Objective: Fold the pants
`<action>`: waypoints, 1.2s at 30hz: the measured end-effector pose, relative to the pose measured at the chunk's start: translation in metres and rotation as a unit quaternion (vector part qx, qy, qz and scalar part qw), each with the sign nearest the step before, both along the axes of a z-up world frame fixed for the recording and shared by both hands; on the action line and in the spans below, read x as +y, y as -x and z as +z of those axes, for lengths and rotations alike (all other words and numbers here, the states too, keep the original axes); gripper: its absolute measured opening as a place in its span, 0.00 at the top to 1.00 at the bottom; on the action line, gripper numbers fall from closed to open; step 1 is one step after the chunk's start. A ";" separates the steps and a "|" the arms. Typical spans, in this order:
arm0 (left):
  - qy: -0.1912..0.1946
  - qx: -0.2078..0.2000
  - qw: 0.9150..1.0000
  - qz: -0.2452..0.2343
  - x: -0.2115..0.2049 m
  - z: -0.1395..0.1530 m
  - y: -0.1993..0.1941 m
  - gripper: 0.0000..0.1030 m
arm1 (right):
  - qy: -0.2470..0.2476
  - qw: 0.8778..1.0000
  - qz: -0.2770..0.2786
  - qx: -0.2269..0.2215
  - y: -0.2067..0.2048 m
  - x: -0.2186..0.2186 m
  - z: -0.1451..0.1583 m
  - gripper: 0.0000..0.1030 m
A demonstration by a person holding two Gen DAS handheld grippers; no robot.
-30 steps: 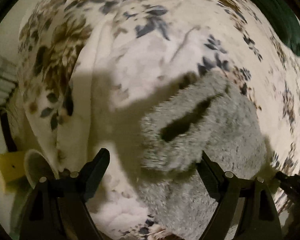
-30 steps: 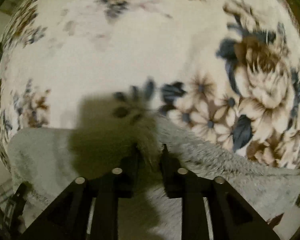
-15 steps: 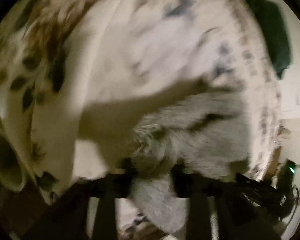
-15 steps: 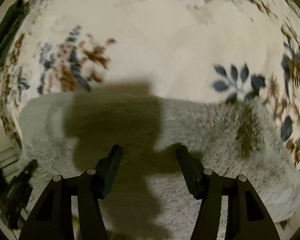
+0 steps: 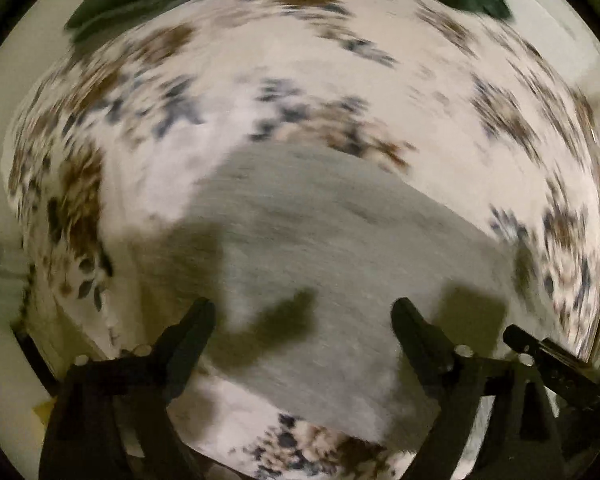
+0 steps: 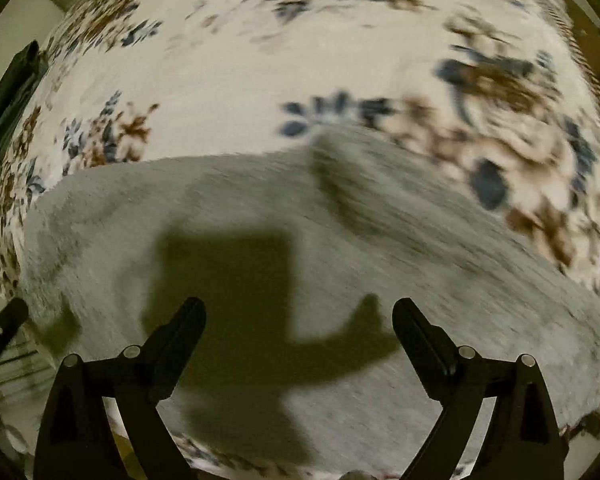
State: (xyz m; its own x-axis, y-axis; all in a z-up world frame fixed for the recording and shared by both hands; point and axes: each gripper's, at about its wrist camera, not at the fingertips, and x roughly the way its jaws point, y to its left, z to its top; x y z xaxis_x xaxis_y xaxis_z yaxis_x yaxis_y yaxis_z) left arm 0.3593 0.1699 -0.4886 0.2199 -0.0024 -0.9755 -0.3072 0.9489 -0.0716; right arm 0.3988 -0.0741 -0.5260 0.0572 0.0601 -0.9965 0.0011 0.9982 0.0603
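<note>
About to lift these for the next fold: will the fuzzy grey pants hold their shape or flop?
Probably flop: the grey pants lie limp and flat on the floral blanket. Their plush pile suggests they are light and grippy, unlikely to slip. A pinched edge would likely sag.

The pants (image 5: 324, 248) are a grey, fluffy fleece garment lying flat on a cream blanket (image 5: 260, 80) printed with brown and blue flowers. In the right wrist view the pants (image 6: 380, 248) spread as a broad, folded band across the lower half of the frame, with a small tuft raised at the upper edge. Motion blur smears the pile. Nothing grips the fabric.
</note>
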 end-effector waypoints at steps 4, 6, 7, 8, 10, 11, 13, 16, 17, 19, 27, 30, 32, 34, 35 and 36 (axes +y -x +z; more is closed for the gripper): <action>-0.004 0.003 0.998 -0.063 -0.066 0.006 -0.006 0.08 | 0.014 1.000 -0.023 -0.013 0.029 -0.051 0.031 0.07; -0.005 0.000 0.996 -0.084 -0.096 0.009 -0.007 0.09 | 0.012 0.999 -0.042 -0.018 0.042 -0.081 0.043 0.07; -0.009 -0.001 0.995 -0.095 -0.113 0.011 -0.006 0.08 | 0.011 0.998 -0.051 -0.020 0.040 -0.069 0.036 0.07; -0.011 -0.002 0.995 -0.104 -0.126 0.013 -0.005 0.08 | 0.008 0.998 -0.063 -0.023 0.049 -0.086 0.042 0.07; -0.011 -0.003 0.992 -0.122 -0.157 0.017 0.000 0.09 | 0.005 0.996 -0.086 -0.028 0.060 -0.108 0.045 0.07; -0.010 -0.004 0.992 -0.129 -0.169 0.018 0.003 0.09 | 0.003 0.995 -0.097 -0.031 0.069 -0.125 0.049 0.07; -0.004 -0.008 0.989 -0.149 -0.201 0.019 0.010 0.08 | 0.001 0.992 -0.121 -0.034 0.086 -0.152 0.052 0.07; -0.008 -0.015 0.983 -0.181 -0.244 0.020 0.023 0.08 | -0.010 0.985 -0.171 -0.035 0.115 -0.197 0.050 0.06; -0.007 -0.013 0.981 -0.195 -0.261 0.018 0.027 0.08 | -0.019 0.981 -0.192 -0.036 0.126 -0.214 0.049 0.06; -0.002 -0.005 0.977 -0.215 -0.287 0.014 0.035 0.08 | -0.041 0.970 -0.238 -0.034 0.151 -0.251 0.042 0.06; 0.008 0.034 0.960 -0.277 -0.390 -0.021 0.059 0.08 | -0.134 0.873 -0.469 -0.014 0.267 -0.407 -0.015 0.07; -0.003 0.044 0.954 -0.296 -0.425 -0.045 0.063 0.08 | -0.177 0.826 -0.532 -0.051 0.302 -0.459 -0.043 0.07; -0.009 0.061 0.949 -0.308 -0.445 -0.067 0.064 0.08 | -0.207 0.812 -0.542 -0.070 0.309 -0.478 -0.062 0.12; -0.022 0.078 0.945 -0.317 -0.459 -0.089 0.062 0.08 | -0.231 0.801 -0.546 -0.087 0.310 -0.491 -0.080 0.17; -0.025 0.085 0.944 -0.317 -0.463 -0.098 0.060 0.08 | -0.247 0.792 -0.550 -0.097 0.310 -0.497 -0.089 0.22; -0.031 0.094 0.943 -0.317 -0.466 -0.109 0.057 0.08 | -0.255 0.786 -0.553 -0.107 0.309 -0.501 -0.093 0.24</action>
